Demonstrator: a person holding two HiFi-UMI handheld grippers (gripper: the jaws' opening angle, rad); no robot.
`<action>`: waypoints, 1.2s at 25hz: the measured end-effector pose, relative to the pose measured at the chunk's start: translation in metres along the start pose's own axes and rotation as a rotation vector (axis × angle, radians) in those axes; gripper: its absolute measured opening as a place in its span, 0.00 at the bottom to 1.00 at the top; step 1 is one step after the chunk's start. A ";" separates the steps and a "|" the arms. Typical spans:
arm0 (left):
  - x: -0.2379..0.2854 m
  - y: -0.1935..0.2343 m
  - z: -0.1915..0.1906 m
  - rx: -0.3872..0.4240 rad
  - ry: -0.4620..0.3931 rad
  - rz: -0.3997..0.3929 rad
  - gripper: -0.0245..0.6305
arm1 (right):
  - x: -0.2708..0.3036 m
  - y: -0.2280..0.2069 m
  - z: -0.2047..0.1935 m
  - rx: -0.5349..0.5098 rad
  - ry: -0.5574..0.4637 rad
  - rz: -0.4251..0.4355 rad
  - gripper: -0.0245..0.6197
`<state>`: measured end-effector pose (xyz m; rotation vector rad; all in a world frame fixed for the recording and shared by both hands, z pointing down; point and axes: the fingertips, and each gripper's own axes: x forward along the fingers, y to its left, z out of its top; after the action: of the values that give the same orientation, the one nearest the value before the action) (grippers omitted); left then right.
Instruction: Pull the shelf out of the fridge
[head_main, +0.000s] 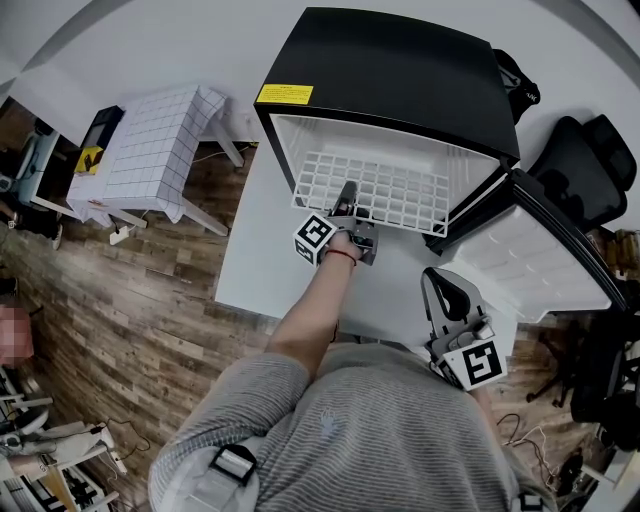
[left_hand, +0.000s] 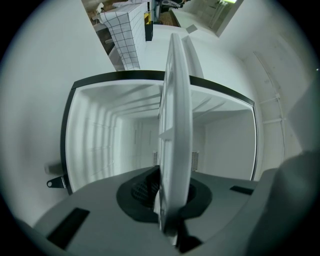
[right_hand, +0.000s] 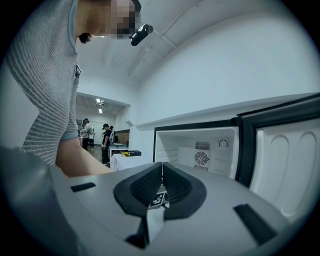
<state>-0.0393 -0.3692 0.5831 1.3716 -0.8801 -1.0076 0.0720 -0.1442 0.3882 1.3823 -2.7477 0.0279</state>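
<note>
A small black fridge (head_main: 400, 70) stands open on a white table (head_main: 260, 270). Its white wire shelf (head_main: 380, 185) sticks partway out of the white cavity. My left gripper (head_main: 347, 203) is shut on the shelf's front edge. In the left gripper view the shelf (left_hand: 175, 125) runs edge-on between the pads, with the fridge cavity (left_hand: 115, 145) behind it. My right gripper (head_main: 450, 295) hangs back near the table's front right, shut and holding nothing. The right gripper view shows that gripper (right_hand: 162, 172) shut, and beyond it the fridge interior (right_hand: 200, 150) with its fan.
The fridge door (head_main: 545, 255) stands open to the right, close to my right gripper. A table with a checked cloth (head_main: 150, 150) stands at the left, a black office chair (head_main: 585, 165) at the right. People stand in the far room (right_hand: 97, 137).
</note>
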 end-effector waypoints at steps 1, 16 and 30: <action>-0.001 0.000 0.000 -0.002 0.000 0.000 0.09 | 0.000 0.001 0.000 0.000 -0.001 0.001 0.06; -0.016 -0.002 -0.003 -0.006 0.016 0.000 0.09 | 0.001 0.008 0.000 0.002 0.005 0.011 0.06; -0.031 -0.003 -0.007 -0.014 0.032 0.005 0.09 | 0.003 0.014 0.000 0.000 0.005 0.023 0.06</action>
<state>-0.0436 -0.3371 0.5816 1.3698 -0.8503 -0.9837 0.0587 -0.1385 0.3885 1.3490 -2.7593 0.0328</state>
